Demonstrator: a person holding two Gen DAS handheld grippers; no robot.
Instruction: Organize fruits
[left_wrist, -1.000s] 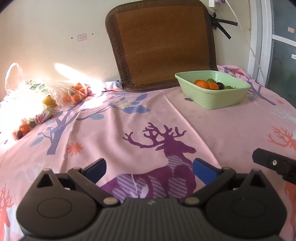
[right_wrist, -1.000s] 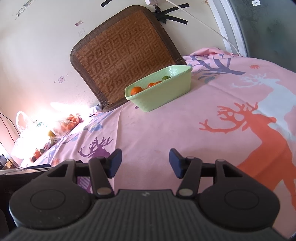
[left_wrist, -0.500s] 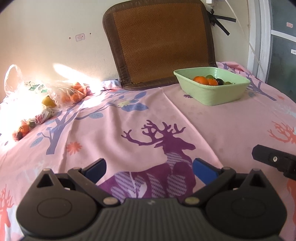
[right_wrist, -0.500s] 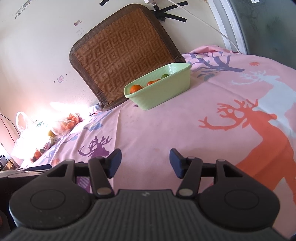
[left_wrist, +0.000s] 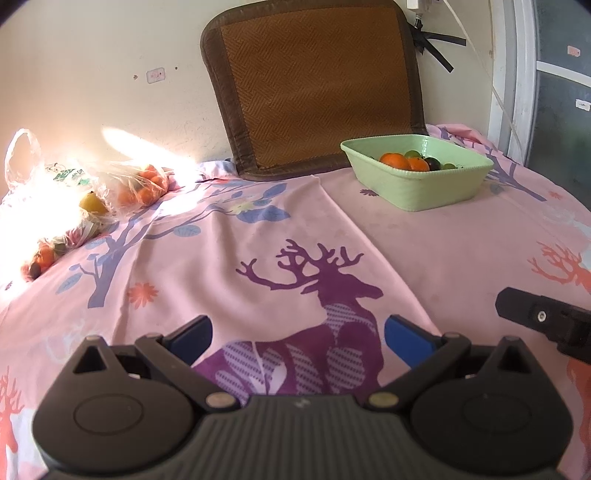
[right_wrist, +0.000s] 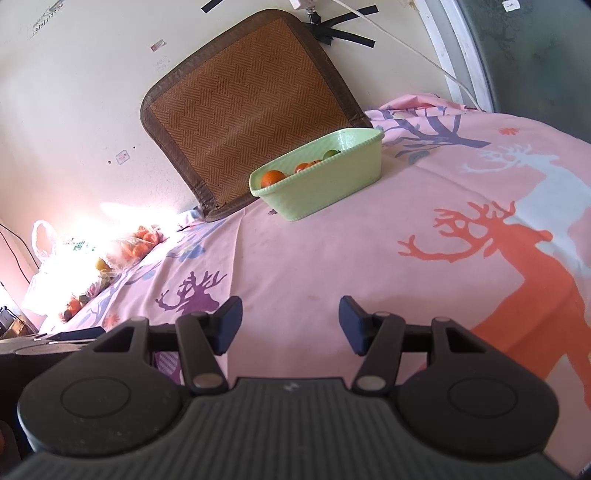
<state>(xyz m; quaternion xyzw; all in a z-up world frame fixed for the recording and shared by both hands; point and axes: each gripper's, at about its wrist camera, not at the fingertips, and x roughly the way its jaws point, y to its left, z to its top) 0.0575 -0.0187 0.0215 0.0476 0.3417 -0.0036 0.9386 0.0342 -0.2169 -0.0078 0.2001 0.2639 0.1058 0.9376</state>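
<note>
A light green basket (left_wrist: 424, 192) stands at the far right of the pink cloth and holds oranges (left_wrist: 395, 160), green fruit and a dark fruit; it also shows in the right wrist view (right_wrist: 332, 184). Clear plastic bags of fruit (left_wrist: 136, 184) lie at the far left in bright sunlight, also in the right wrist view (right_wrist: 129, 247). My left gripper (left_wrist: 297, 338) is open and empty, low over the purple deer print. My right gripper (right_wrist: 290, 325) is open and empty over bare cloth, well short of the basket. Its body (left_wrist: 543, 319) shows at the right of the left wrist view.
A brown woven mat (left_wrist: 314, 85) leans against the wall behind the basket. A white cable and black tape (right_wrist: 351, 29) hang on the wall above. A dark door or window (left_wrist: 561, 92) stands at the far right. The pink deer-print cloth (right_wrist: 332, 266) covers the surface.
Both grippers have shifted slightly; the basket sits a little lower and more to the left in the left wrist view. Both stay open and empty.
</note>
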